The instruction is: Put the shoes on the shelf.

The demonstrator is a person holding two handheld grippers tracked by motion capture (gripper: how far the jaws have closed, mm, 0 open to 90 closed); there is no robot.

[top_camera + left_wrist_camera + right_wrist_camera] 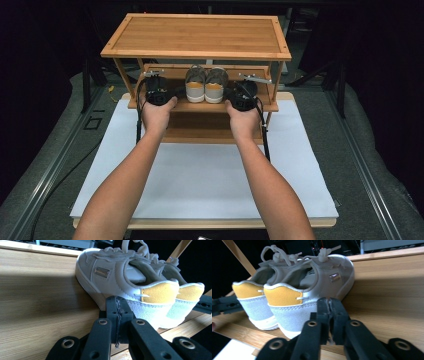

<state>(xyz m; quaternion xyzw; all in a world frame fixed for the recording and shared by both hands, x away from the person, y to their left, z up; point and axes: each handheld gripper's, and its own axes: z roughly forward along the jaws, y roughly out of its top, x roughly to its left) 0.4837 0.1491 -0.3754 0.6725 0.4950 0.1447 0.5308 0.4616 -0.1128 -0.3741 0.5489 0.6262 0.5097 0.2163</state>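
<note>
Forearms lead to left claw [168,93], right claw [231,95], both closed, flanking shoes [206,85]; heels toward person.

in the high view the top shelf [196,35] of the rack hides the toes of the shoes [206,84] and the back of the middle shelf [200,106]. the jaws of the left gripper [172,92] and right gripper [229,93] are too small there to read. the arms are cut off by the bottom edge. in the left gripper view the far shoe [186,293] sits mostly behind the near one [117,277], and the black bar [204,304] at the right edge is cut off, probably the other gripper. the right gripper view is slightly blurred.
</note>
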